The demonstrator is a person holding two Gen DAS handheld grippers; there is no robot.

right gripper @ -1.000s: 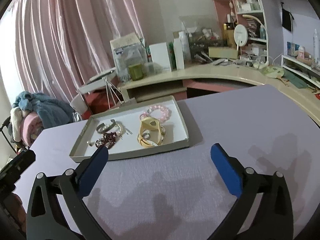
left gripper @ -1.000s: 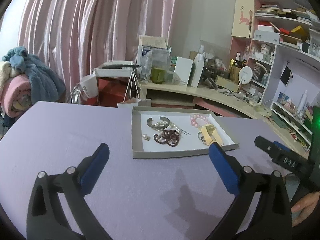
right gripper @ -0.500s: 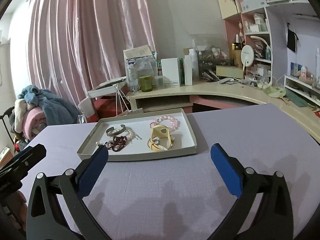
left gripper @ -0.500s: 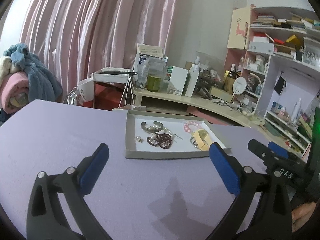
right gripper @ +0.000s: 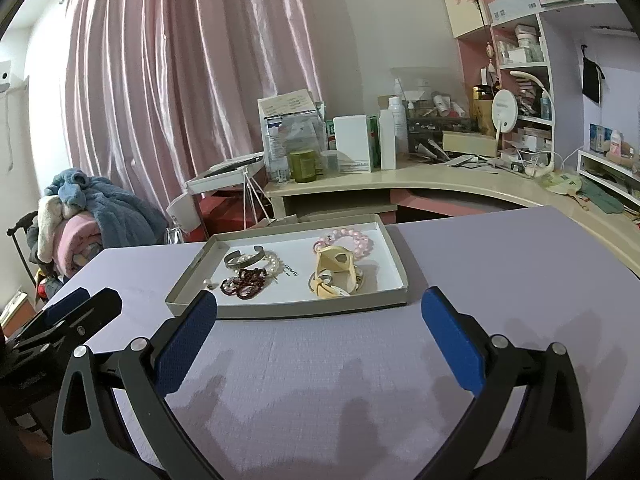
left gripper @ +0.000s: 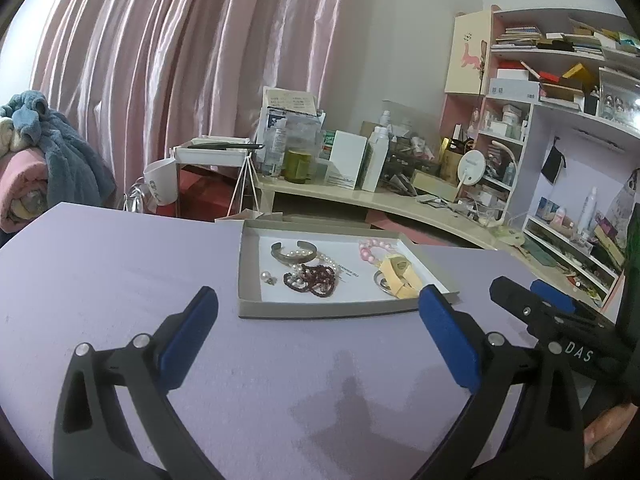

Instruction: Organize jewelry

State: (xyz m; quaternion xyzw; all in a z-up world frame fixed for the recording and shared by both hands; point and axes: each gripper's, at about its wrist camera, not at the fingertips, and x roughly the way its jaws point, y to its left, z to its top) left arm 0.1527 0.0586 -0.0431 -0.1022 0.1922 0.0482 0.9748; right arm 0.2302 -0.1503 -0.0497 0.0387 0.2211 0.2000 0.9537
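Observation:
A shallow grey tray (left gripper: 320,312) (right gripper: 280,309) lies on the lilac table and holds jewelry: a silver cuff (left gripper: 291,254) (right gripper: 244,258), a pearl strand (left gripper: 326,259), a dark red bead bracelet (left gripper: 312,278) (right gripper: 244,282), a pink bead bracelet (left gripper: 370,246) (right gripper: 346,240), a cream band with rings (left gripper: 398,276) (right gripper: 334,272) and a small pearl earring (left gripper: 267,278). My left gripper (left gripper: 318,320) is open and empty, just short of the tray's near edge. My right gripper (right gripper: 318,320) is open and empty, also just short of the tray.
The right gripper shows at the right of the left wrist view (left gripper: 560,332); the left gripper shows at the left of the right wrist view (right gripper: 60,320). Behind the table stand a cluttered cream desk (right gripper: 440,184), shelves (left gripper: 560,128), a pink curtain and piled blankets (right gripper: 80,220).
Both grippers have dropped lower and tilted up, so the tray now looks flatter and sits nearer the fingertips. Both stay open. The jewelry has not moved.

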